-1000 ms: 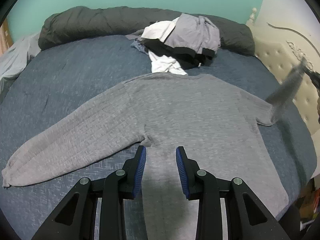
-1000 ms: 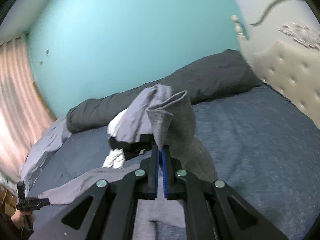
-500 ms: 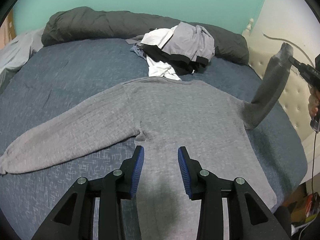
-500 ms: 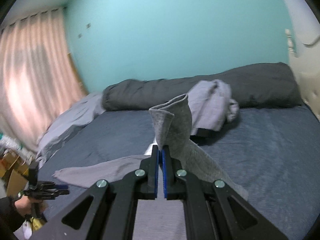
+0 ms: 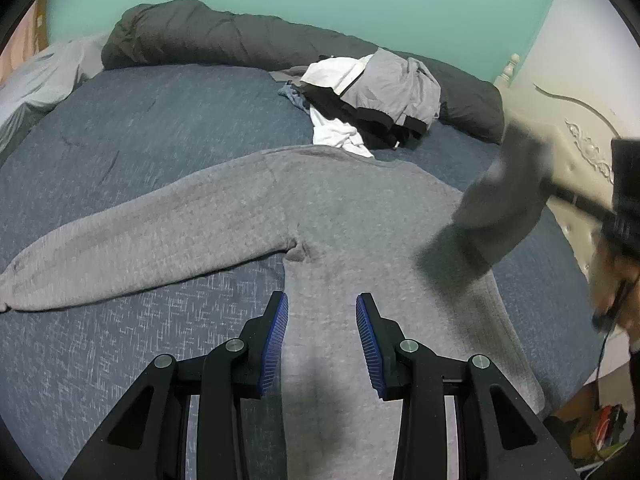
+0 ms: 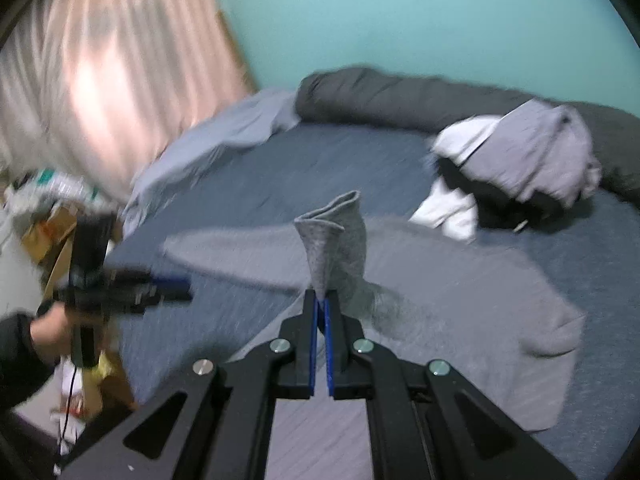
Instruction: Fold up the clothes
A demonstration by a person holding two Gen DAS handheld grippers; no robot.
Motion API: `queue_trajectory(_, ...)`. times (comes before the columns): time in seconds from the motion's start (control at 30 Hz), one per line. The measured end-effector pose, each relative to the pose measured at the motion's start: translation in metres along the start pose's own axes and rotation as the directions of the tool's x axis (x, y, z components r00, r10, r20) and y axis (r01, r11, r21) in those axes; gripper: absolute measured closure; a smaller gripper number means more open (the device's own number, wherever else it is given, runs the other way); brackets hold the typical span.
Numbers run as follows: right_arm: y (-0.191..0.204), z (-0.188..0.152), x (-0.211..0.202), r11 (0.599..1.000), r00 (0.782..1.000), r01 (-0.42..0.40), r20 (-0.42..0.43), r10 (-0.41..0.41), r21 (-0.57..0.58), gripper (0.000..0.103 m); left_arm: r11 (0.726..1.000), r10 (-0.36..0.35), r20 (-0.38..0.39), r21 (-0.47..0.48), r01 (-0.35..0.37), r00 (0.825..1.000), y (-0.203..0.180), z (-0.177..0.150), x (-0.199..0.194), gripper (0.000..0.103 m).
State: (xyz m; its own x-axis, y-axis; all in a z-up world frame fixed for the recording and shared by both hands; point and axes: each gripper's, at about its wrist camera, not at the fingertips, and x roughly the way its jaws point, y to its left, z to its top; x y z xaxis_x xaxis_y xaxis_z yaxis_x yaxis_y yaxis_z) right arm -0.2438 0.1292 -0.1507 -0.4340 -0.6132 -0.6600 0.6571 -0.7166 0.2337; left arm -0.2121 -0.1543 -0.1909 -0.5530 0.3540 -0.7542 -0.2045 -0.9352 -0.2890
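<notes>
The right wrist view is smeared by motion, so the left gripper [image 6: 176,286] at its left edge shows only as a dark blur there, and the curtain [image 6: 100,64] and floor clutter cannot be made out. In the left wrist view the right gripper [image 5: 560,190] and the raised sleeve cuff [image 5: 508,184] are blurred too.

Nearest, the left gripper [image 5: 322,320] hovers over the hem of the grey sweater [image 5: 340,232], its blue pads wide apart and holding nothing. The right gripper [image 6: 321,304] is pinched tight on the cuff [image 6: 336,236], which stands up above its tips. Half a second ago that sleeve rose off the bed's right side; now it is carried inward over the sweater's body.

The sweater lies flat on the blue bed cover [image 5: 160,128], its other sleeve stretched out left. Beyond it sits a pile of clothes [image 5: 372,96], then a dark rolled duvet [image 5: 240,40].
</notes>
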Motion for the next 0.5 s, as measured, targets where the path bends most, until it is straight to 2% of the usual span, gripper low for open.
queue_trajectory(0.27, 0.031, -0.052, 0.056, 0.996, 0.986, -0.09, -0.139, 0.087, -0.018, 0.1, 1.0, -0.008, -0.021, -0.003, 0.008, 1.0, 0.003, -0.009, 0.003, 0.064)
queue_trajectory(0.5, 0.045, -0.075, 0.076, 0.987, 0.969, -0.161, -0.191, 0.158, -0.003, 0.1, 1.0, -0.02, -0.045, -0.002, 0.02, 0.999, 0.002, -0.015, 0.009, 0.064)
